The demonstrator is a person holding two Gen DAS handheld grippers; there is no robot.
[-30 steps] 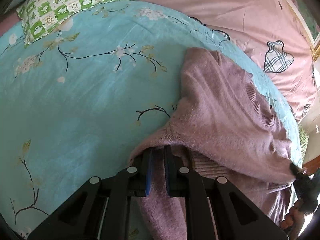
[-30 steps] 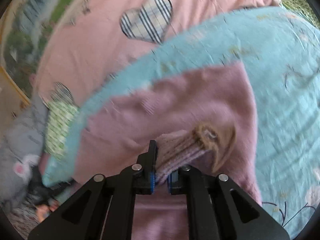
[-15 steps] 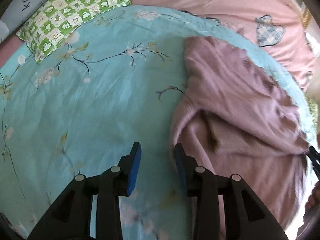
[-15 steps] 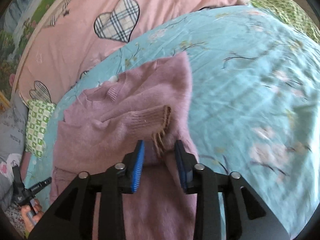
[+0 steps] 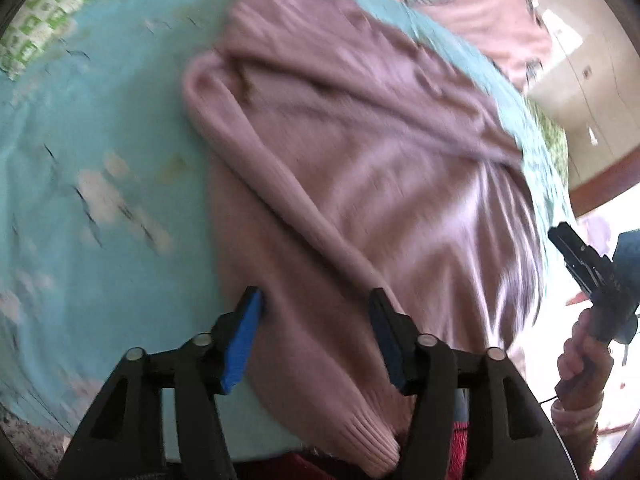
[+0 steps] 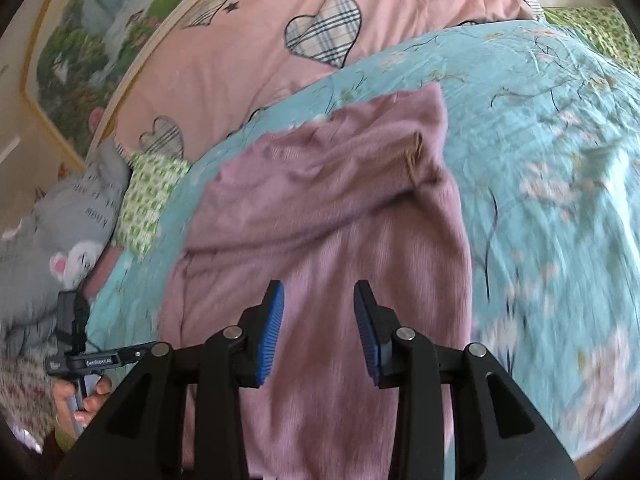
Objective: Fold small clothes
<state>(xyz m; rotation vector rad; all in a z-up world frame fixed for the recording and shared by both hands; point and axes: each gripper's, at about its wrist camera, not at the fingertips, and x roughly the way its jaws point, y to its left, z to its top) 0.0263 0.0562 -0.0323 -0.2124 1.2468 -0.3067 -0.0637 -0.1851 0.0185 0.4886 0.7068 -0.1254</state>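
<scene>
Left wrist view: the left gripper (image 5: 316, 304) stands with its jaws wide apart and nothing between them, poised over the near part of the mauve sweater (image 5: 360, 152). A second ago those jaws were pinched on a fold of the knit; half a second ago they had let go. The sleeve (image 5: 288, 196) now lies diagonally across the body panel, its ribbed cuff (image 5: 372, 446) at the near hem. The picture is blurred, so finer creases cannot be judged.

Right wrist view: the right gripper (image 6: 319, 328) is likewise spread wide and holds nothing; it too has released the cuff it was clamping a second ago. The brown-trimmed cuff (image 6: 418, 156) rests on the upper part of the garment. The sweater lies on the turquoise floral quilt (image 6: 540, 140), near its pink-sheet side.

Judgement: both sleeves appear folded inward and set down, so the sleeve step looks complete; a fold of the body probably remains.

Count, left to right in the right wrist view: one grey plush toy (image 6: 68, 240), one green checked pillow (image 6: 148, 196), one sweater, two grippers, one quilt.
</scene>
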